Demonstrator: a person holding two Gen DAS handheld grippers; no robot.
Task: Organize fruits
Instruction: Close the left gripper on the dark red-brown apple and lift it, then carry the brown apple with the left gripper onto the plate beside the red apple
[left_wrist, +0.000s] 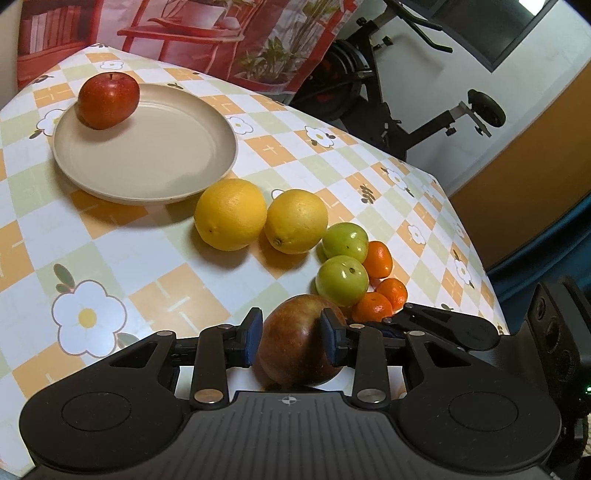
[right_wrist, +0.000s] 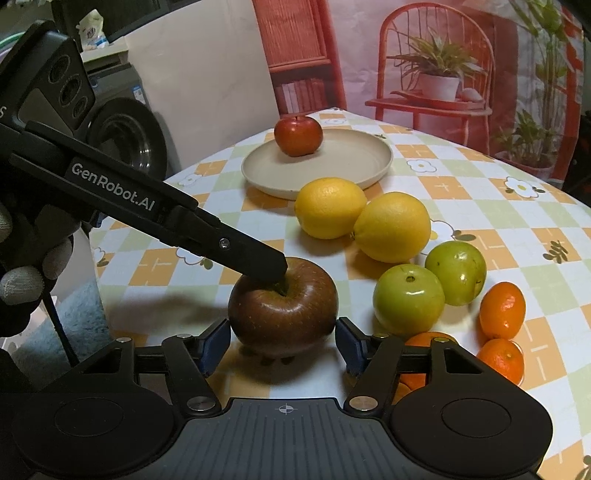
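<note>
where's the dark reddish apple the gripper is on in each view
Left wrist: dark apple at bottom centre, between the left gripper's blue pads, which press its sides.
Right wrist: dark apple at lower centre, between the right gripper's open pads; the left gripper's finger crosses its top.
Shared landmark: beige plate holding the red apple.

We see a red apple on a beige plate, two yellow lemons, green fruits, orange mandarins, and an orange-green checked, flower-printed tablecloth.
</note>
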